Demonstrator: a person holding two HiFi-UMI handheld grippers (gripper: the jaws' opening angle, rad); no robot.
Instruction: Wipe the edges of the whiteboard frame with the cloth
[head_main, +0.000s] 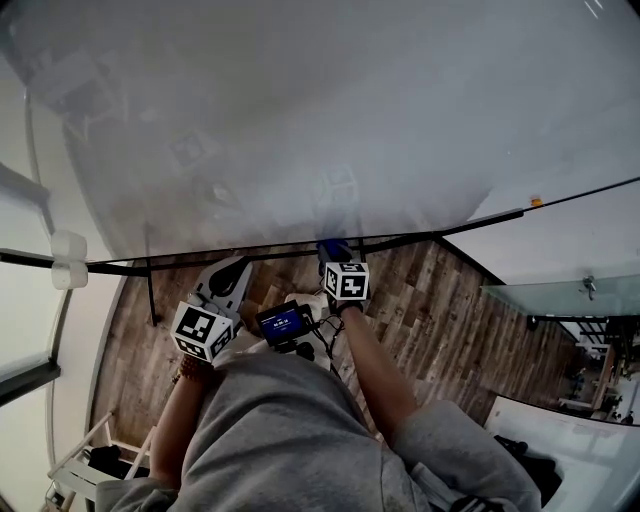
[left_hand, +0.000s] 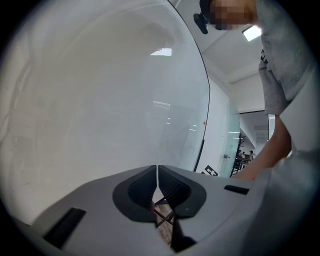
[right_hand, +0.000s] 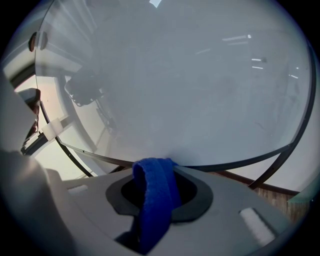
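The right tongs (right_hand: 157, 171) are clamped on a blue cloth (right_hand: 154, 192). The cloth's folded top presses against the dark frame (right_hand: 240, 162) along the bottom edge of the whiteboard (right_hand: 190, 80). The cloth covers the tips of these tongs, so the pads themselves do not show. In the head view the cloth is only a small blue patch at the frame line, just above the marker cube.

The left tongs (left_hand: 157, 172) are closed together with nothing between them. They are held off to the left, near the board but below its lower edge.

Between the two forearms sits a small device with a lit blue screen (head_main: 283, 322); its text is too small to read. A wooden floor (head_main: 450, 310) lies beneath the board. A white bracket (head_main: 68, 260) grips the frame at the far left, and a tiny orange spot (head_main: 536, 202) sits on the frame to the right, too small to identify. A glass panel (head_main: 560, 295) stands further right.

The person's grey sleeve (head_main: 290, 430) fills the lower part of the head view and hides the floor beneath. The top and sides of the board are cut off, and its glossy face shows only faint reflections.
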